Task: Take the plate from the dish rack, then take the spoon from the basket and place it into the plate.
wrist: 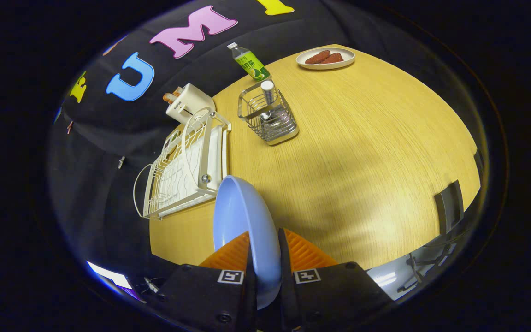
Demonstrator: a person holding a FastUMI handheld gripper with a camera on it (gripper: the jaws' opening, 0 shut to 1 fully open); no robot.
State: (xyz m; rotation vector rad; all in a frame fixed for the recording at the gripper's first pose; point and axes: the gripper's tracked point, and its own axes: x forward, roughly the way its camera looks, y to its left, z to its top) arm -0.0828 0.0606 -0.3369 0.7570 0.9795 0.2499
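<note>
My gripper [265, 251] is shut on the rim of a light blue plate [242, 216], which stands on edge between the two orange fingers [228, 253], held above the wooden table [367, 152]. The white wire dish rack [185, 166] sits just beyond the plate, to its left, at the table's edge, with no dishes in it. Farther ahead stands a metal wire basket [269, 117] with the silver handle of a spoon [268, 94] sticking up out of it.
A white toaster-like box [187, 102] stands behind the rack. A green-labelled bottle [249, 62] is behind the basket. A white plate with sausages [325, 58] sits at the far side. A dark chair back [450, 205] is at the table's right edge.
</note>
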